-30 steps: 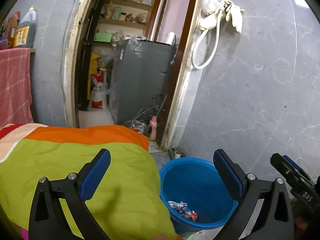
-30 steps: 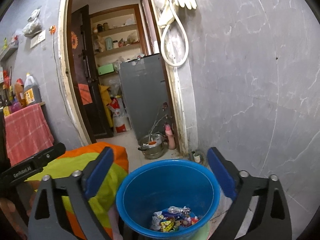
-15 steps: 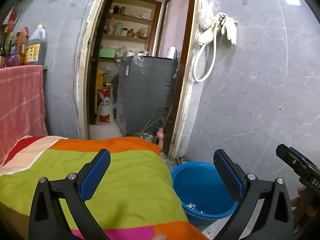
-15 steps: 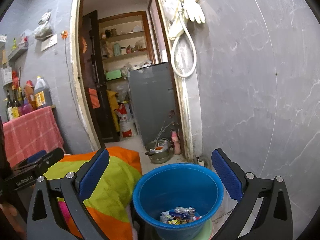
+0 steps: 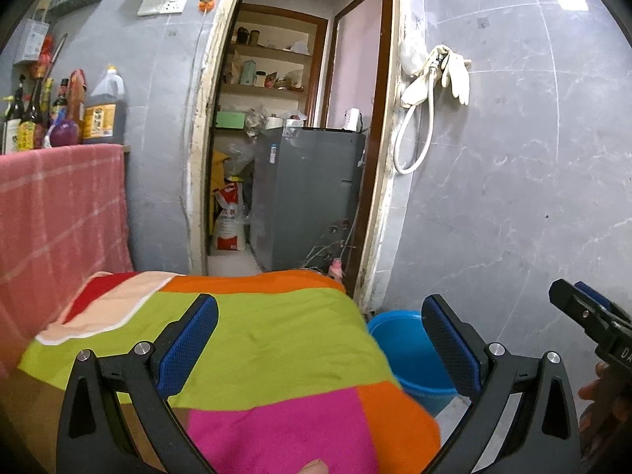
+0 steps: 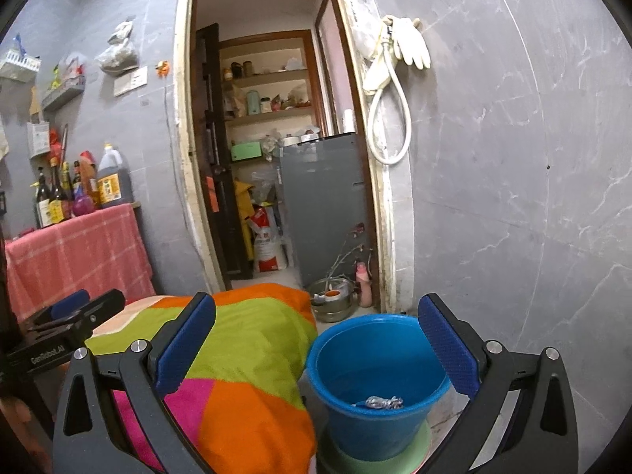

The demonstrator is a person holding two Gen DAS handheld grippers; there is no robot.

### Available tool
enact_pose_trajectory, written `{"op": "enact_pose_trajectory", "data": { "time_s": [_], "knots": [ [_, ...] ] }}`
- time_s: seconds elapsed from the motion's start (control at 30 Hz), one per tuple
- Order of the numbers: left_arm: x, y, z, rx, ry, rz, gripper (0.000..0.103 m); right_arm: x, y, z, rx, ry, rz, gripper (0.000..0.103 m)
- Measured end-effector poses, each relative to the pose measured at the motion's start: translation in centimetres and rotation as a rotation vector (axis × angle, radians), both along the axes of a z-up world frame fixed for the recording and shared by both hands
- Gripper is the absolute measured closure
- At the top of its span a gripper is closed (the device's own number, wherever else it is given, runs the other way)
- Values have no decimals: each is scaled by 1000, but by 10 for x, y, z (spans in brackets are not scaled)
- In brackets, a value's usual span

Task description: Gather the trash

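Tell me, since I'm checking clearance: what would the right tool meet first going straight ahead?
Probably the blue bucket: it sits low between the open right tool fingers, with the colorful blanket at left. Depth is unclear; aimed higher, it would reach the doorway.

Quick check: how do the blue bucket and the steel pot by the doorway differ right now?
The blue bucket is plastic, tall and stands nearest, on a green base; the steel pot is metal, low and sits farther back at the door sill. The bucket holds crumpled wrappers; the pot holds something orange. Both are open-topped and upright on the floor.
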State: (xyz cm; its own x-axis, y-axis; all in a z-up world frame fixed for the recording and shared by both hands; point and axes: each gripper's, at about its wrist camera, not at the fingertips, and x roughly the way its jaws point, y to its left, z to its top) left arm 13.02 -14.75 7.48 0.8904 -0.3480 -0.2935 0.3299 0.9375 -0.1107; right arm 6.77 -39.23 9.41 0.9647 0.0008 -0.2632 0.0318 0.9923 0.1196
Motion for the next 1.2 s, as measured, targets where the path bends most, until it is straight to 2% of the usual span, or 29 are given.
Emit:
{"op": "enact_pose_trajectory", "data": {
  "time_s": [0.3,0.73,1.2],
  "knots": [
    [-36,32,-9,2,15,34,2,-35,32,2,-29,-9,5,0],
    [-74,67,-20,1,6,95,2,-68,55,-5,-40,-13,-7,0],
    [-112,90,-47,17,-11,141,2,-101,85,-33,-82,-22,-15,0]
  ]
}}
